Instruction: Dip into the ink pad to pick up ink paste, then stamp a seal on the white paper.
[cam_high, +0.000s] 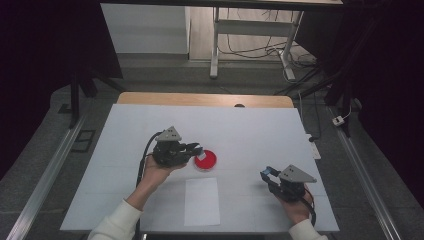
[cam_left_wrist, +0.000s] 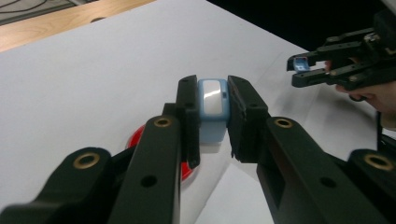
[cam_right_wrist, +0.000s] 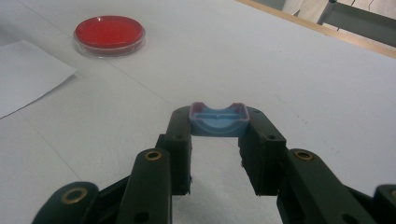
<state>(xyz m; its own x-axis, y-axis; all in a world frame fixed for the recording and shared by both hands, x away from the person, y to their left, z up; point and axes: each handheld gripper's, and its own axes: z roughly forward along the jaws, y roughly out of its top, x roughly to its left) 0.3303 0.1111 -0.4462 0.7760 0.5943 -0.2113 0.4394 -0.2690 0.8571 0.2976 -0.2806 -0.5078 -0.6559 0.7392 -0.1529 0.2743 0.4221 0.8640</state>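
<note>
Two grippers each clamp a small blue piece: the left gripper (cam_left_wrist: 209, 116) has its jaws closed on a blue block (cam_left_wrist: 213, 109), held just above the red dish (cam_high: 205, 161); the right gripper (cam_right_wrist: 218, 140) pinches a blue cap (cam_right_wrist: 218, 120) near the table (cam_high: 260, 130), well apart from the dish and paper (cam_high: 202, 201)

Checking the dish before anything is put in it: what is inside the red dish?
The red dish looks uniformly red inside with a clear rim; nothing lies in it. In the left gripper view, the left gripper, shut on a blue piece, covers most of the dish.
</note>
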